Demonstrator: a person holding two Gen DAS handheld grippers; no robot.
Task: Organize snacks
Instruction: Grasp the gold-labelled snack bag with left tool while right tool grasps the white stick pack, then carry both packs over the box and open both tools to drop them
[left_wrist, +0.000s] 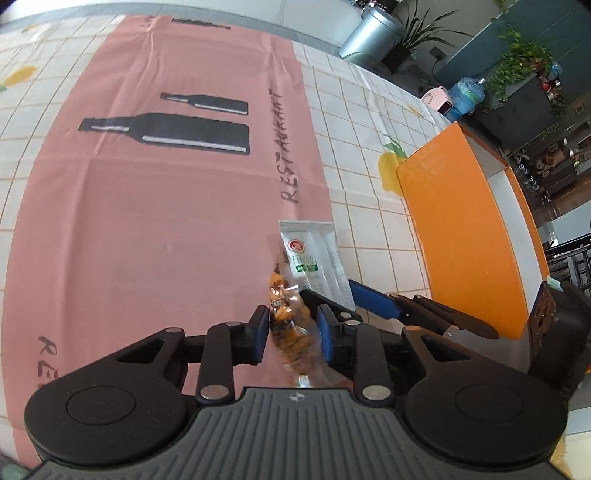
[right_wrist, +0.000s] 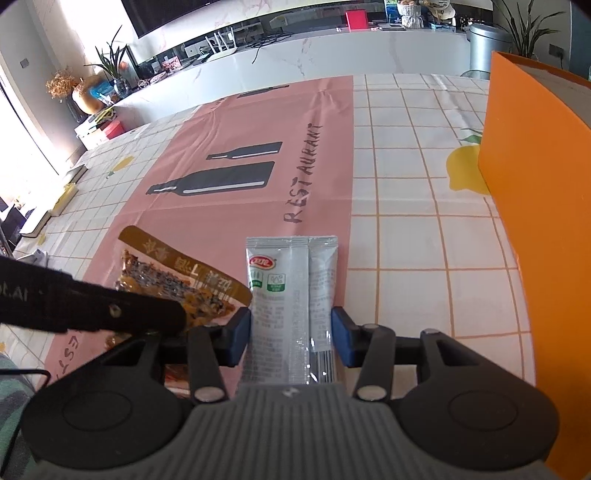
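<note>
A clear packet of brown-orange snacks (left_wrist: 290, 325) stands on edge between the fingers of my left gripper (left_wrist: 293, 330), whose jaws are closed on it. It shows in the right wrist view (right_wrist: 177, 280) with a gold label. A white sachet (right_wrist: 291, 291) with a red and green logo lies flat between the fingers of my right gripper (right_wrist: 291, 336), which touch its two sides. The sachet also shows in the left wrist view (left_wrist: 314, 258), with the right gripper's blue pads (left_wrist: 373, 304) beside it.
An orange box (left_wrist: 458, 229) with a white inside stands to the right of the snacks; it also shows in the right wrist view (right_wrist: 543, 192). A pink "RESTAURANT" placemat (left_wrist: 166, 221) lies on a checked tablecloth (right_wrist: 406, 177). A grey bin (left_wrist: 373, 35) stands beyond the table.
</note>
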